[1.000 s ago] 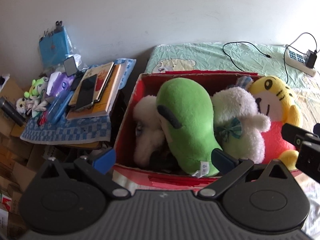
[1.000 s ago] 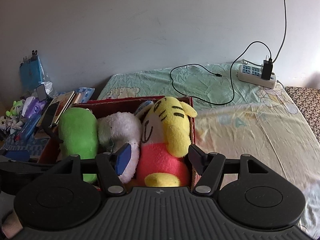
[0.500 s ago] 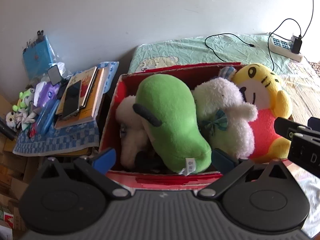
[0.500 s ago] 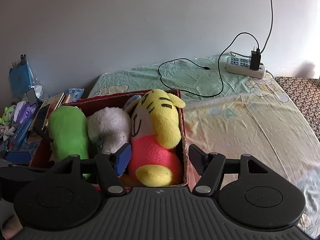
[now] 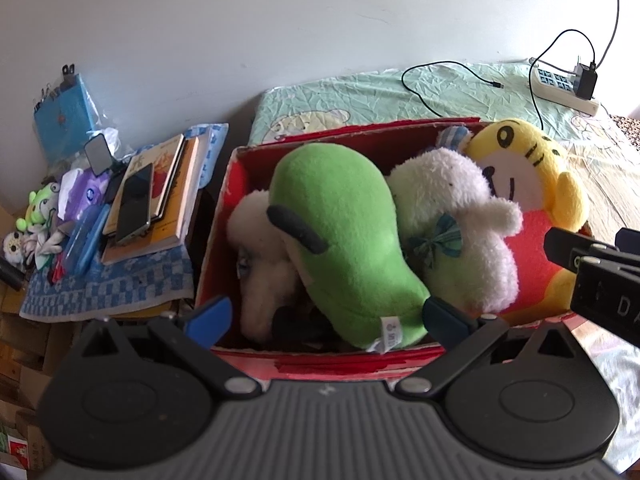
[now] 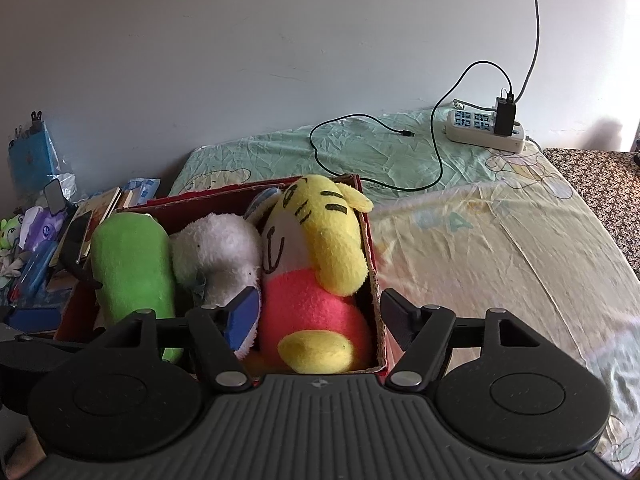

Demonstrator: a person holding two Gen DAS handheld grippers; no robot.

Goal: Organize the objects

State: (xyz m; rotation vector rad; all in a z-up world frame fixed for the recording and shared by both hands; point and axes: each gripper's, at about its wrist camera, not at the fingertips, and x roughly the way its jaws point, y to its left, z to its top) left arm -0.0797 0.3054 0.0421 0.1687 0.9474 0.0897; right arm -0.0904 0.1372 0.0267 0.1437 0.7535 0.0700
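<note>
Two grippers are hanging over the near edge of a red box point(image 5: 218, 236) that is sitting on the bed point(image 6: 480, 232), at its left edge. The left gripper point(image 5: 326, 316) and the right gripper point(image 6: 318, 316) are both standing spread, pinching nothing. A green toy point(image 5: 340, 232), a white toy point(image 5: 452, 220) and a yellow toy point(image 6: 328, 232) are lying packed side by side inside the box.
</note>
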